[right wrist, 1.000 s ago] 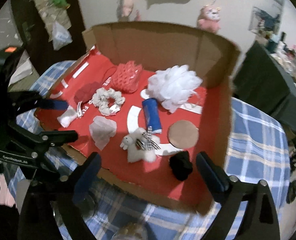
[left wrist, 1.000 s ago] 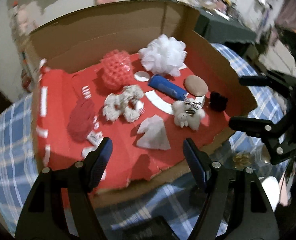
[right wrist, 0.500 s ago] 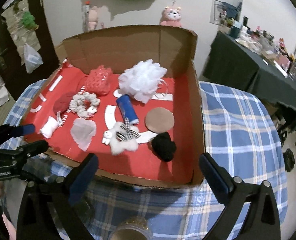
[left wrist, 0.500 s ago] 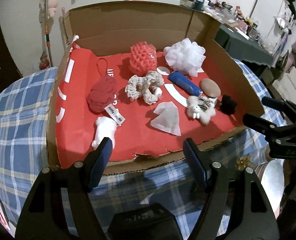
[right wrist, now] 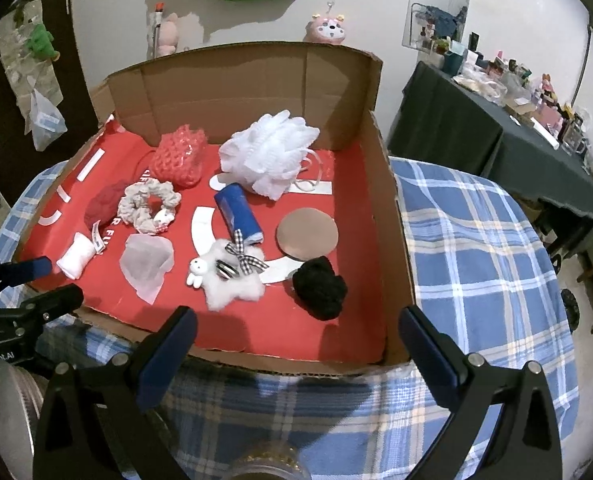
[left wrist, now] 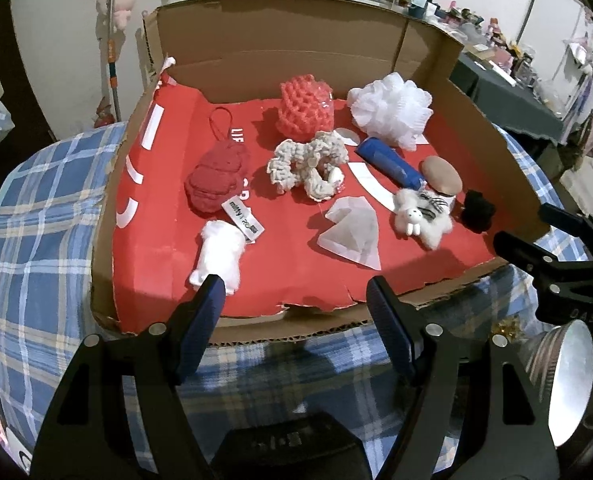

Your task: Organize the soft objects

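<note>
Left wrist view first: I see my left hand-held gripper (left wrist: pixel 296 300) with its jaws standing wide and nothing between them, hovering above the near edge of the shallow cardboard box with a red printed floor (left wrist: pixel 416 40). That box sits on the tabletop under a blue plaid cloth (left wrist: pixel 36 240). Inside, at the near left, lies a small white plush roll with a printed tag (left wrist: pixel 218 250); just behind it is a dark red knitted pouch with a loop (left wrist: pixel 216 180). Toward the middle I see a cream crocheted scrunchie (left wrist: pixel 306 164), and far behind it a coral net sponge (left wrist: pixel 306 110). A white mesh bath pouf (left wrist: pixel 390 110) sits at the far right, with a blue cylindrical roll (left wrist: pixel 390 162) just in front of it. Nearer me lie a translucent white pouch (left wrist: pixel 352 234), a fluffy white bunny charm with a checked bow (left wrist: pixel 422 216), a tan round pad (left wrist: pixel 440 174) and a black fuzzy ball (left wrist: pixel 476 212). My right hand-held gripper (left wrist: pixel 536 236) shows at the right edge.

Right wrist view: the right hand-held gripper (right wrist: pixel 296 336) is also wide and empty, above the box's near edge. The black fuzzy ball (right wrist: pixel 320 288) lies nearest, just right of the bunny charm (right wrist: pixel 228 276). The left hand-held gripper (right wrist: pixel 42 282) pokes in at the left, beside the white plush roll (right wrist: pixel 76 256).
</note>
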A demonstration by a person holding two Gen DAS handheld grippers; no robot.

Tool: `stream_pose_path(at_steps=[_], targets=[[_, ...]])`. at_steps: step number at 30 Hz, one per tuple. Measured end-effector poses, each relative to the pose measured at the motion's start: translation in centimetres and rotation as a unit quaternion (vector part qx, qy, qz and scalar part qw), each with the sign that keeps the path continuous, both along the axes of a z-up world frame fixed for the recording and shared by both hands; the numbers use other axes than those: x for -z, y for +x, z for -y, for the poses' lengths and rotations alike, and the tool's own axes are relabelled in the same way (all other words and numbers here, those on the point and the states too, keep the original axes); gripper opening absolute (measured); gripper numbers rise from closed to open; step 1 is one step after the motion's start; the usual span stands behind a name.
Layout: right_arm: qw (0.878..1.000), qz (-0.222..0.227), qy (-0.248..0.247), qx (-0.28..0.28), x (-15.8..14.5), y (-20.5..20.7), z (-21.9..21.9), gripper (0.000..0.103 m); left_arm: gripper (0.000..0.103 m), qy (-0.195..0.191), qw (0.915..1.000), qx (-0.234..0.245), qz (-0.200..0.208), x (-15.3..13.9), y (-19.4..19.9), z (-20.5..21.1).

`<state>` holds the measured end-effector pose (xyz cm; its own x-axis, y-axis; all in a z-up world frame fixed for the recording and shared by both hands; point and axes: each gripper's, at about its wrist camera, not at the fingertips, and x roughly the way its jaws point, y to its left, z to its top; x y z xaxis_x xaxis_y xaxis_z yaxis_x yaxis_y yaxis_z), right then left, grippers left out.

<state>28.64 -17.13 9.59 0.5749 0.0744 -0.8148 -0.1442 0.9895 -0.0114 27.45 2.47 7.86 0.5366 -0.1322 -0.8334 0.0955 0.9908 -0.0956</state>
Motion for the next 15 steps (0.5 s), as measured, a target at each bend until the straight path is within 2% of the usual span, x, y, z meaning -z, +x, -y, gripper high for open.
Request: stream_pose_path(at_steps=[15], targets=[[1.000, 0.000, 0.002, 0.004, 0.52, -0.07, -0.38, 0.103, 0.072, -0.002, 1.0000, -0.007, -0.006, 0.83, 0.31, 0.00]])
